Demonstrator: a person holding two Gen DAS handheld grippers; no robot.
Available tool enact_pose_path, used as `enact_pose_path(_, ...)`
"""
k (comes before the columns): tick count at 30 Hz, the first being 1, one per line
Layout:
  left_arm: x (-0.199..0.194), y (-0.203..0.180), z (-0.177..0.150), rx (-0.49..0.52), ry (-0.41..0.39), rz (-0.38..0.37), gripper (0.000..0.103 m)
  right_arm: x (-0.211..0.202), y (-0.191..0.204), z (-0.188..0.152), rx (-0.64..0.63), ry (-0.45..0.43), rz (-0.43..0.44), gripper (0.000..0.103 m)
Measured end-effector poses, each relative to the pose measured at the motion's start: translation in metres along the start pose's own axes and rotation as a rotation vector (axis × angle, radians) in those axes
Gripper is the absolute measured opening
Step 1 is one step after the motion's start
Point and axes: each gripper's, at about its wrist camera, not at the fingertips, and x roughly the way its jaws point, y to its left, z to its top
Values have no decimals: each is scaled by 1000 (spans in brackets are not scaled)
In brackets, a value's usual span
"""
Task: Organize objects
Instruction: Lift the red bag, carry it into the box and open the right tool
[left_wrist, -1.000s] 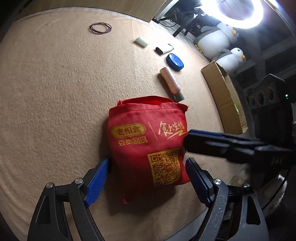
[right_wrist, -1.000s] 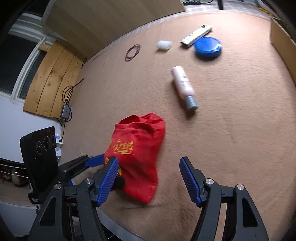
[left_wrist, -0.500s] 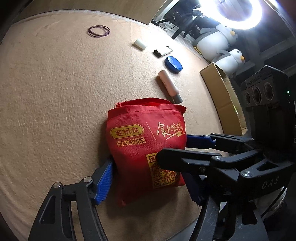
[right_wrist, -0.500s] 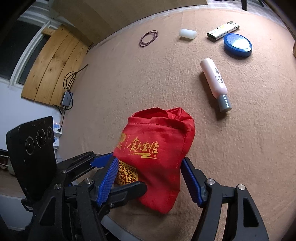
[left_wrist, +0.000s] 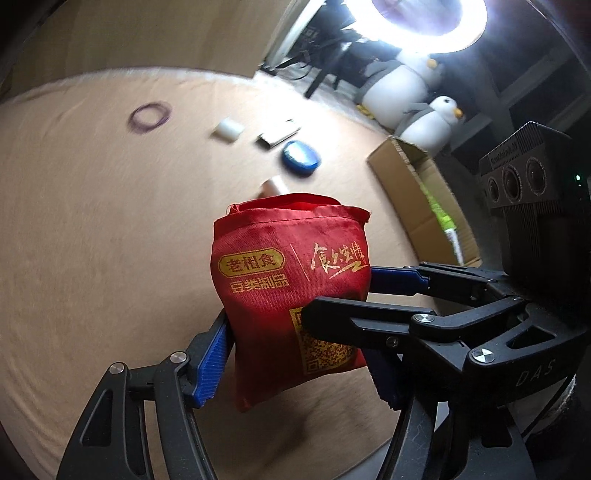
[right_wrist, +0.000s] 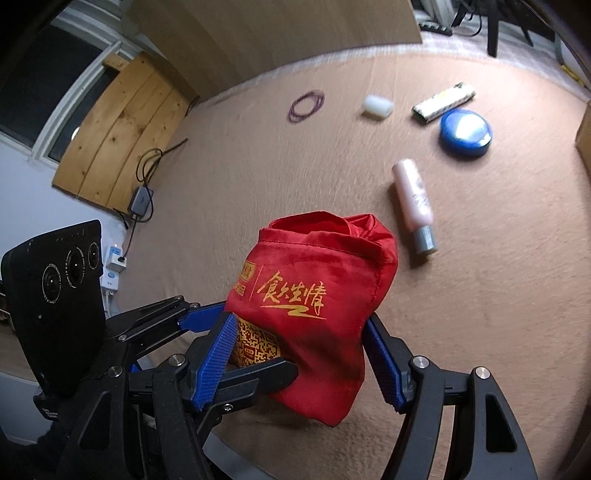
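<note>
The red bag, gold-printed "老相食 豆类制品" with a QR code, hangs clear of the desk, clamped between the left tongs, whose jaws have just been closing, and the right tongs. Beyond the tongs lie a pink bottle, blue tin and rubber bands. The right tongs hide the QR code's corner.

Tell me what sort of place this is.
Probably a home room used as a recording setup: a ring light glows overhead, plush penguins sit behind a cardboard box, and a cloth-covered table holds toiletries.
</note>
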Motion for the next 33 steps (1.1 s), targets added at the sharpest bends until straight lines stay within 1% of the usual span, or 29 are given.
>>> enact_pose_path(6, 11, -47, 25, 74, -20, -37, 70, -45, -22, 2, -2, -73, -40, 67)
enact_pose_path(13, 36, -114, 60, 166, -40, -78, 70, -99, -57, 11, 29, -155, -95, 67)
enact_pose_path(17, 55, -149, 78, 196, -48, -102, 69, -128, -82, 15, 49, -200, -129, 67)
enact_pose_path(21, 76, -181, 94, 218, -54, -122, 69, -159, -117, 20, 75, -238, -157, 67)
enact_pose_path(26, 109, -218, 110, 235, -51, -135, 69, -183, -153, 23, 105, -268, -187, 67)
enact_pose_path(33, 148, -249, 121, 251, -29, -133, 69, -201, -201, 22, 153, -284, -213, 67)
